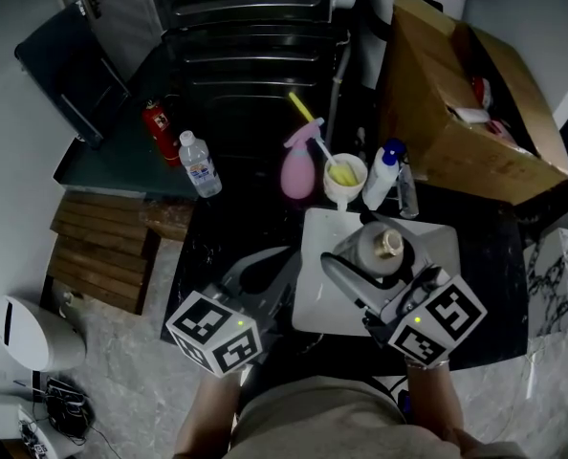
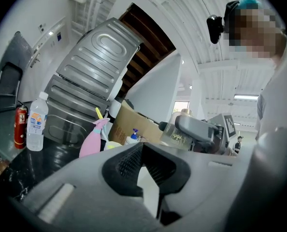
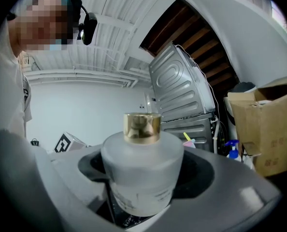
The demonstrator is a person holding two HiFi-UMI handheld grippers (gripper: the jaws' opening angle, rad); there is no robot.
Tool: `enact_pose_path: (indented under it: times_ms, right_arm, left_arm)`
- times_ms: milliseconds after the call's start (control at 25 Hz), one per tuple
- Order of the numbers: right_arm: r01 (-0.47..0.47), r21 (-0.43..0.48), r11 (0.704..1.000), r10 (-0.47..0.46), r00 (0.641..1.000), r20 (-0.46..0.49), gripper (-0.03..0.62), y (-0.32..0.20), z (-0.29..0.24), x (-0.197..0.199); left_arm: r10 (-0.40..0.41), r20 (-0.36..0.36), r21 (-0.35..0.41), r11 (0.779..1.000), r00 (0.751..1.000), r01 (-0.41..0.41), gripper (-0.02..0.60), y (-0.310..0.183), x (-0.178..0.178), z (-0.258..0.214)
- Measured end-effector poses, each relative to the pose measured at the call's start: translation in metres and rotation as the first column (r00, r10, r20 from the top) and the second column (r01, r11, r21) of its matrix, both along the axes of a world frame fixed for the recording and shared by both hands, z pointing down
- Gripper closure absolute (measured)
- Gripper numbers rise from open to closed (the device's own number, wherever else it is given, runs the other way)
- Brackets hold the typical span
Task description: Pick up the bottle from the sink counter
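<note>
My right tongs (image 3: 143, 178) are clamped on the frosted bottle (image 3: 142, 156). Its round body sits upright between the two jaws, and the gold cap (image 3: 142, 127) stands clear above them. From the head view, the bottle (image 1: 383, 247) is over the white sink basin (image 1: 315, 299), set into the dark counter (image 1: 217, 232). I cannot tell whether its base rests on the basin or is raised off it.

My left tongs (image 2: 146, 170) have their jaws drawn together with nothing between them. They sit just to the left of the basin, near the right tongs but apart from the bottle.

Behind the basin stand a pink spray bottle (image 1: 298, 168), a blue-topped sprayer (image 1: 383, 175) and a cardboard box (image 1: 466, 113). A clear water bottle (image 1: 199, 163) stands further left.
</note>
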State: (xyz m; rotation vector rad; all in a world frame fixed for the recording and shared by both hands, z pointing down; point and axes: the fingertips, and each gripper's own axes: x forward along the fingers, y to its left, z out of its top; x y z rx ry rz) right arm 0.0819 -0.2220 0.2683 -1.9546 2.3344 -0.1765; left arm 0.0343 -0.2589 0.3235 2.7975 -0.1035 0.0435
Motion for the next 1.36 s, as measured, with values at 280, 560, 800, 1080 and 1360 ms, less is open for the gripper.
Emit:
enact_pose_path:
  times_ms: [280, 560, 800, 1080, 1360]
  right_arm:
    - [0.012, -0.001, 1.000, -0.012, 1.000, 0.014, 0.252, -0.001, 0.001, -0.003]
    - [0.023, -0.006, 1.000, -0.023, 1.000, 0.011, 0.252, -0.003, 0.003, -0.005]
    - [0.032, -0.009, 0.999, -0.032, 0.999, 0.009, 0.252, -0.004, 0.005, -0.007]
    - [0.030, -0.016, 0.999, -0.029, 0.999, 0.014, 0.252, -0.005, 0.010, -0.008]
    - [0.020, -0.015, 1.000, -0.020, 1.000, 0.011, 0.253, -0.006, 0.011, -0.007]
  left_arm:
    - [0.006, 0.009, -0.001, 1.000, 1.000, -0.006, 0.575, 0.001, 0.001, -0.002]
    - [0.002, 0.007, -0.002, 1.000, 1.000, -0.002, 0.575, -0.002, 0.002, -0.002]
    - [0.008, 0.004, -0.009, 1.000, 1.000, -0.008, 0.575, -0.003, 0.001, 0.004]
    - [-0.005, 0.002, -0.016, 1.000, 1.000, 0.005, 0.575, -0.008, -0.002, 0.007]
    - [0.000, 0.001, -0.016, 1.000, 1.000, 0.000, 0.575, -0.009, -0.001, 0.006]
